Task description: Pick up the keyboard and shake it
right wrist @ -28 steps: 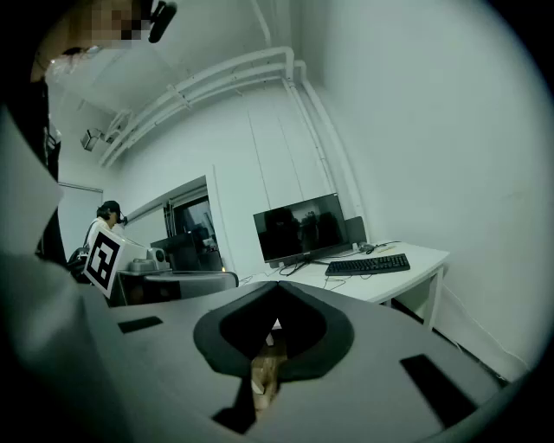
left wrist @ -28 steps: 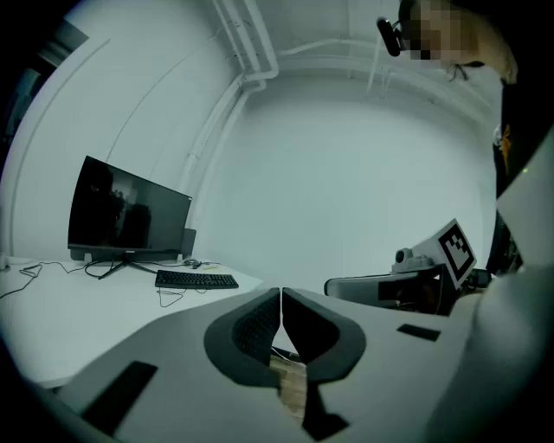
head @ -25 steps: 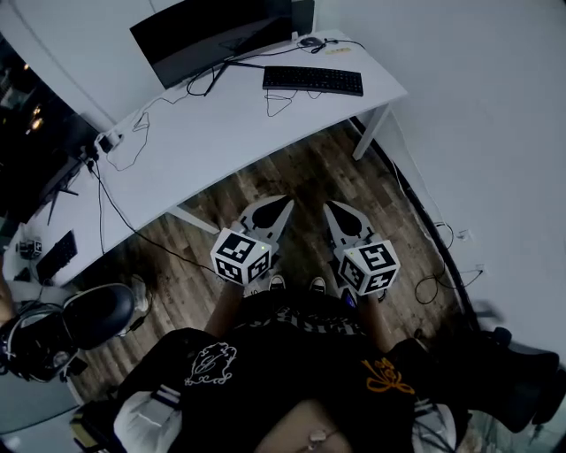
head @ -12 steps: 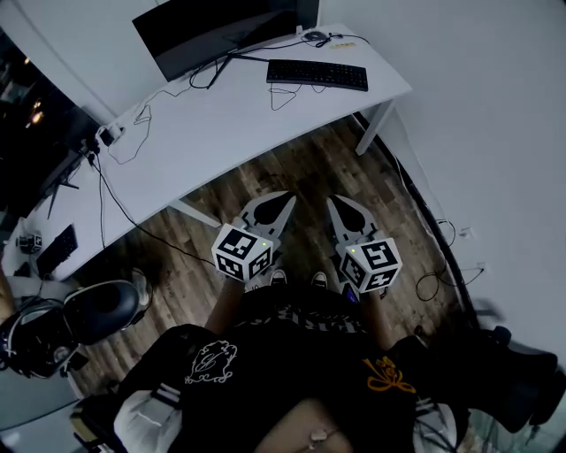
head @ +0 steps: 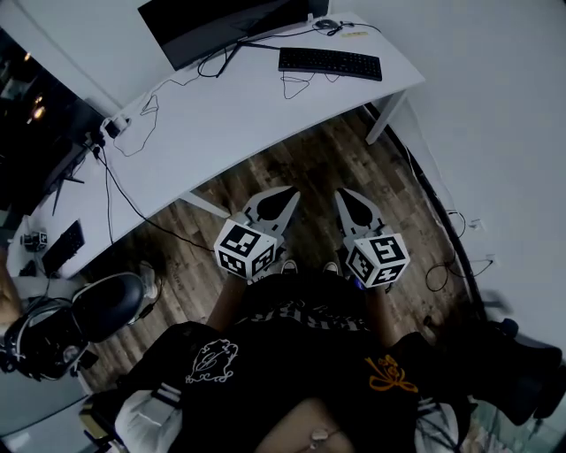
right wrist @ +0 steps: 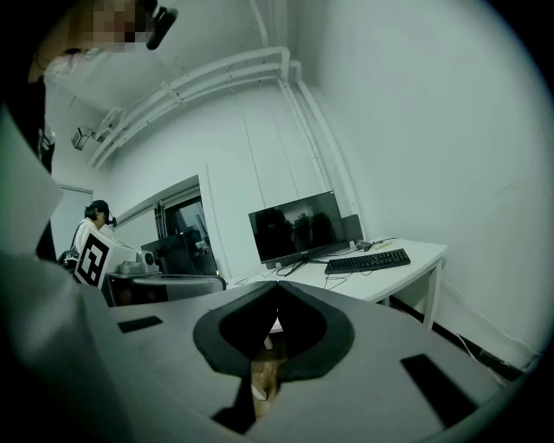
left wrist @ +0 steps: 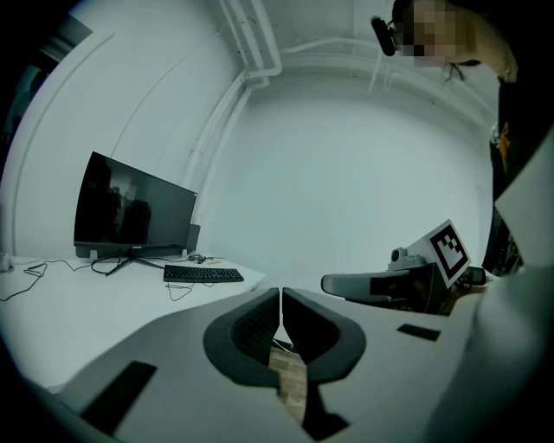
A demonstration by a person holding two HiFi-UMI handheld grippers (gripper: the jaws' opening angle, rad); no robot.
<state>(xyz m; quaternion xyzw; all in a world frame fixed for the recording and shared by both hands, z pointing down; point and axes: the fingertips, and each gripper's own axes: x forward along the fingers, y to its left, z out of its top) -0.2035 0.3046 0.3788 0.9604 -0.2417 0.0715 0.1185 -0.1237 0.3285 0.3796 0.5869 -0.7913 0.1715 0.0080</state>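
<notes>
Standing well back from the white worktop, the person holds the left gripper and the right gripper side by side over the wooden floor, at the centre of the head view. Both point toward the top of the frame. That looks like a carrying pose for the walk-up, since nothing is within reach yet.

Each gripper's jaws are pressed together with nothing between them; only floor shows past them in the gripper views.

The black keyboard lies flat near the worktop's right end, at the upper right of the head view. It sits just in front of the monitor, where a typist would want it, with its cable looping beside it.

By count there are two grippers, one monitor and one keyboard on this worktop. The lift and shake have not begun.
</notes>
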